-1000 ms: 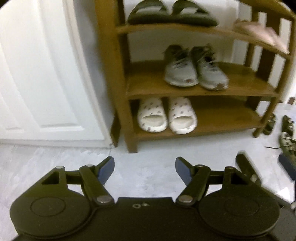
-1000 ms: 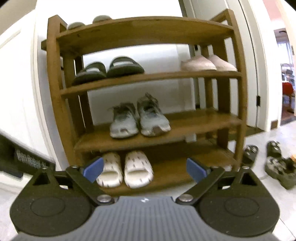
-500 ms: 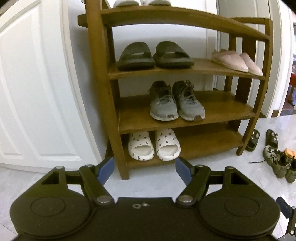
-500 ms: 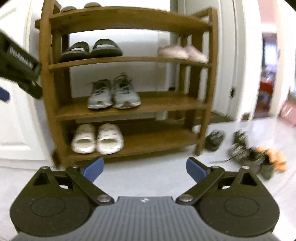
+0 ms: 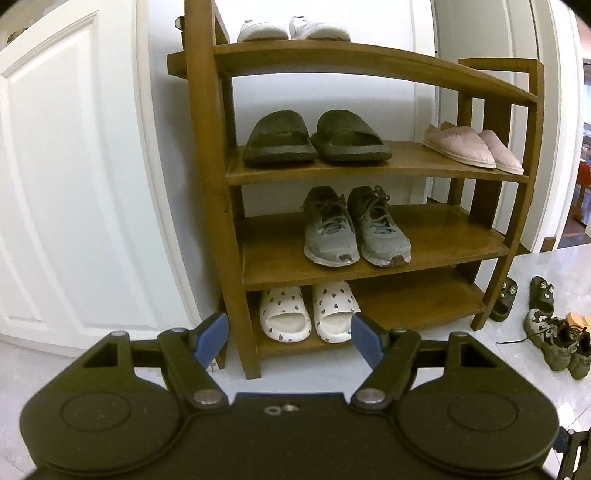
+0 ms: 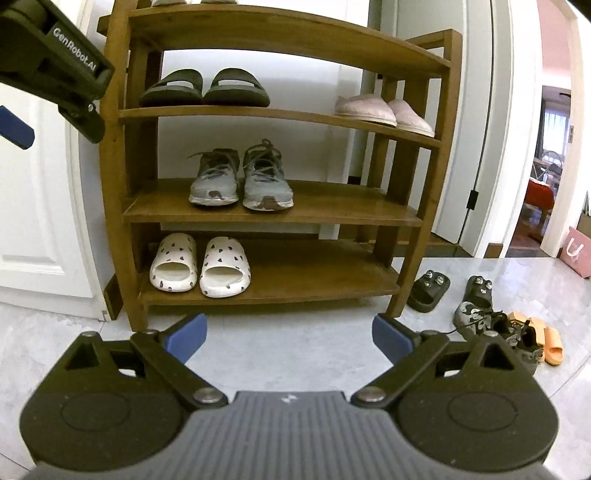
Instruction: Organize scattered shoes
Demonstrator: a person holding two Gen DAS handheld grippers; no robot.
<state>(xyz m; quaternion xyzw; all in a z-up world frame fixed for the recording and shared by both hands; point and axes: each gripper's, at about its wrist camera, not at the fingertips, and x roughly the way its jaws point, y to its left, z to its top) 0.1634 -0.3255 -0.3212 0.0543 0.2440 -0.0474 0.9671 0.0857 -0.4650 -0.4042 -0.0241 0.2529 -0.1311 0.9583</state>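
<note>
You held both grippers in front of the wooden shoe rack [image 6: 125, 214], and both were empty. The fingers of your left gripper [image 5: 290, 338] stood apart with nothing between them, and the fingers of your right gripper [image 6: 290, 338] stood wider apart, also with nothing between them. On the rack, pairs were already in order: white sneakers [image 5: 293, 29] on top, dark slides [image 5: 316, 138] and pink slippers [image 5: 472, 147] on the second shelf, grey sneakers [image 6: 242, 179] on the third, and white spotted slides [image 6: 201, 266] at the bottom. The scattered shoes lay on the grey floor [image 6: 288, 347] to the right of the rack: two black sandals [image 6: 428, 290], camouflage sneakers [image 6: 495, 332] and orange slippers [image 6: 543, 338], close together.
</note>
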